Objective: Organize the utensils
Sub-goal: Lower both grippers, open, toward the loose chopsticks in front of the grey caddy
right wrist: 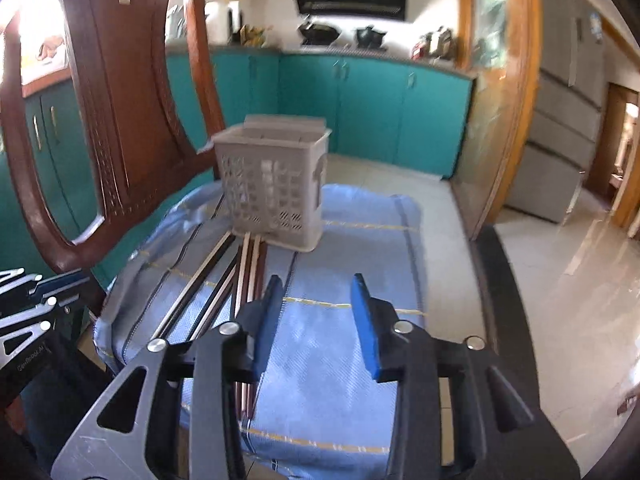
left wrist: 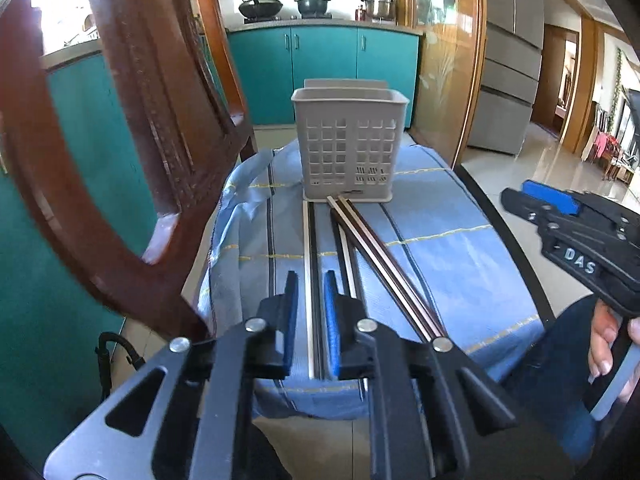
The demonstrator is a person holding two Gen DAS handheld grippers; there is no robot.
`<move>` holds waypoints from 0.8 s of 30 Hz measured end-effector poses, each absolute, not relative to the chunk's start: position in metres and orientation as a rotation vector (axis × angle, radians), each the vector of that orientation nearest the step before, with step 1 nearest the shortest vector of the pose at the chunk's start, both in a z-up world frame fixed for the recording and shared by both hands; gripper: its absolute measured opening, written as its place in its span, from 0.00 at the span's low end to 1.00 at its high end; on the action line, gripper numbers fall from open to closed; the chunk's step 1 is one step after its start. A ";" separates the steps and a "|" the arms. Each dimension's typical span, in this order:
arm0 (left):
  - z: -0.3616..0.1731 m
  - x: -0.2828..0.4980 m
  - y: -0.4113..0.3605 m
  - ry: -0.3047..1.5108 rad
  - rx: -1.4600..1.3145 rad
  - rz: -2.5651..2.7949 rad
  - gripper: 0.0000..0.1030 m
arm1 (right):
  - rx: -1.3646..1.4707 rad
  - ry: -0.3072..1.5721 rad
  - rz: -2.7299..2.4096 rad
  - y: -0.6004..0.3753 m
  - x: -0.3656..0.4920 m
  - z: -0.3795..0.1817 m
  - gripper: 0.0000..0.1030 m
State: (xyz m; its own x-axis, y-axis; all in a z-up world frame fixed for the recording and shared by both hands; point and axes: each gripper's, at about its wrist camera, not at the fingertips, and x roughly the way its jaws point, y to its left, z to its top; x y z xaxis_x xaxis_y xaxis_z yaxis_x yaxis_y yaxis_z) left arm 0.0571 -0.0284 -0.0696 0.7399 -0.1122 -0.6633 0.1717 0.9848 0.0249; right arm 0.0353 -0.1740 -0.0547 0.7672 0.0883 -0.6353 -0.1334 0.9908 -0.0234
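Several long dark chopsticks with silver edges lie on a blue cloth (left wrist: 440,240), their far tips against a grey slotted utensil basket (left wrist: 348,148) standing upright. My left gripper (left wrist: 310,288) has its jaws narrowed around one pair of chopsticks (left wrist: 311,240), the pads against its sides. Two more pairs (left wrist: 380,264) lie just to its right. In the right wrist view my right gripper (right wrist: 316,292) hovers open over bare cloth (right wrist: 340,360), with the chopsticks (right wrist: 224,280) to the left of its left finger and the basket (right wrist: 272,184) ahead.
A carved wooden chair back (left wrist: 132,140) rises close on the left of the cloth. A dark curved rim (left wrist: 512,232) borders the cloth on the right, with tiled floor beyond. A hand (left wrist: 604,344) holds the right gripper (left wrist: 520,200). Teal cabinets (left wrist: 320,72) stand behind.
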 end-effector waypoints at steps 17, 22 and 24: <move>-0.117 0.213 -0.049 0.823 0.195 -0.139 0.23 | 0.049 0.950 0.173 -0.200 0.161 -0.128 0.36; -0.126 0.222 -0.042 0.899 0.125 -0.183 0.23 | 0.129 1.021 0.289 -0.187 0.168 -0.146 0.37; -0.127 0.226 -0.039 0.913 0.114 -0.177 0.23 | 0.131 1.023 0.328 -0.175 0.170 -0.147 0.37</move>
